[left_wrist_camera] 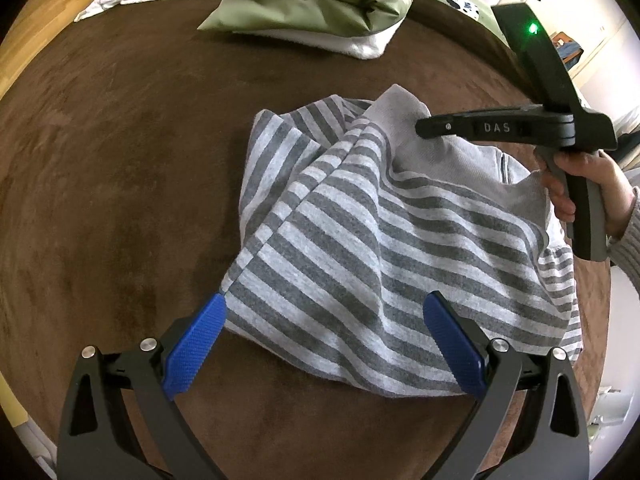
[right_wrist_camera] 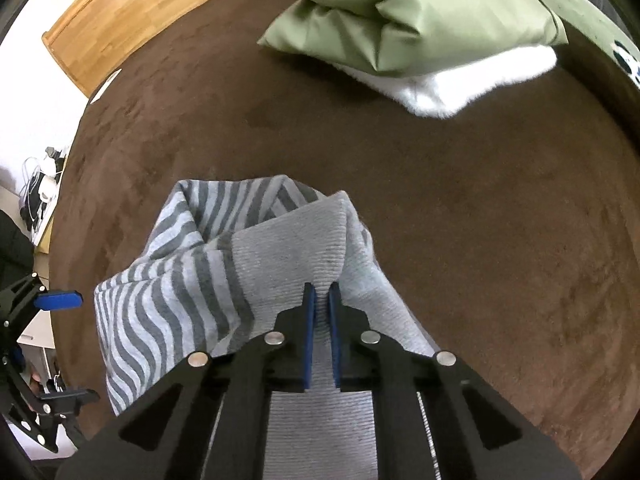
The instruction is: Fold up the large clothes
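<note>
Two grippers work over a brown bed cover [left_wrist_camera: 120,168] where a grey-striped top [left_wrist_camera: 336,248] lies crumpled in a loose heap. From the left wrist view, the left gripper [left_wrist_camera: 324,340] hangs with its blue pads [left_wrist_camera: 196,344] spread wide, one at the top's near left edge and the other above its striped body; neither pad presses the cloth. From the right wrist view, the right gripper [right_wrist_camera: 322,300] has its jaws drawn nearly together, pinching a raised fold of the plain ribbed hem [right_wrist_camera: 292,248] between its pads. The left view shows the same tool from the side, its tip at the ribbed band, with a hand [left_wrist_camera: 580,184] around its handle and a knit sleeve [left_wrist_camera: 628,240] behind. Beyond the top, well apart from it, a green pillow [right_wrist_camera: 420,16] lies on a white towel [right_wrist_camera: 472,84].
</note>
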`<action>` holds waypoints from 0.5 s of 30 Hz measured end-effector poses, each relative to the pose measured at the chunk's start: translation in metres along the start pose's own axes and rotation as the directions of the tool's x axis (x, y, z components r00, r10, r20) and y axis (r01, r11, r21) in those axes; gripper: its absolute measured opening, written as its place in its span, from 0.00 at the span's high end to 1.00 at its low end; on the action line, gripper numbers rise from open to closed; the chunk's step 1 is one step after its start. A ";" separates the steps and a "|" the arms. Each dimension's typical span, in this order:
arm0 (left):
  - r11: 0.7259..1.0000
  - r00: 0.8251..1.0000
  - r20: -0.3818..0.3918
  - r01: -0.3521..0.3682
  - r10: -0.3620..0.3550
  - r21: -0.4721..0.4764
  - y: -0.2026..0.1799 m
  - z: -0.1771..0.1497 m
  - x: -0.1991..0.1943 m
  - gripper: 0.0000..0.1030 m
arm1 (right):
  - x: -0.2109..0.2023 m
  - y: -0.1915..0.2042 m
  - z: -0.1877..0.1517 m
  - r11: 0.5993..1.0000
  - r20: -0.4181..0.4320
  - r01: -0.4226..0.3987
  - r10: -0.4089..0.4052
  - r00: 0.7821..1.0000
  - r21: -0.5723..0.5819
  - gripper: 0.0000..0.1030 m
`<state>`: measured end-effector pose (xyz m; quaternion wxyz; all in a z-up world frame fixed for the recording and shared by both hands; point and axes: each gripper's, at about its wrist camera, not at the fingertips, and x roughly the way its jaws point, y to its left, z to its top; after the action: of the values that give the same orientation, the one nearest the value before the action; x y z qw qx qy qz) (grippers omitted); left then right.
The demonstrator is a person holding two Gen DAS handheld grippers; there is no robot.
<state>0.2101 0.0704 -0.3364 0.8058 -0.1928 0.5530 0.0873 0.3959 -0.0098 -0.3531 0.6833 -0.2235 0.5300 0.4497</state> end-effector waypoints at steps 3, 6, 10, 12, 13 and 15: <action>1.000 1.000 0.005 -0.005 0.005 0.004 -0.001 0.000 -0.002 0.06 | -0.009 0.002 0.013 1.000 0.045 0.006 -0.006 0.999 0.007 0.94; 1.000 0.999 0.010 -0.032 0.032 0.000 -0.001 0.002 -0.002 0.06 | -0.012 0.001 0.034 1.000 0.068 0.014 -0.014 0.998 0.005 0.94; 0.998 0.998 -0.007 -0.061 0.061 -0.026 0.004 0.005 0.005 0.06 | 0.010 0.008 0.052 0.999 0.030 0.034 -0.034 0.999 -0.028 0.94; 0.997 0.998 -0.019 -0.065 0.064 -0.030 0.006 0.005 0.011 0.06 | 0.022 0.007 0.050 0.999 0.002 0.035 -0.035 0.999 -0.022 0.94; 0.997 0.997 -0.028 -0.067 0.066 -0.030 0.006 0.004 0.015 0.06 | 0.030 0.005 0.046 0.999 -0.013 0.034 -0.034 0.999 -0.010 0.94; 0.997 0.996 -0.052 -0.074 0.073 -0.025 0.007 0.002 0.024 0.06 | 0.039 0.003 0.040 0.999 -0.021 0.039 -0.039 0.999 -0.002 0.94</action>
<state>0.2182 0.0760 -0.3594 0.7852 -0.1852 0.5787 0.1195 0.4151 0.0378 -0.3748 0.6860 -0.2390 0.5324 0.4346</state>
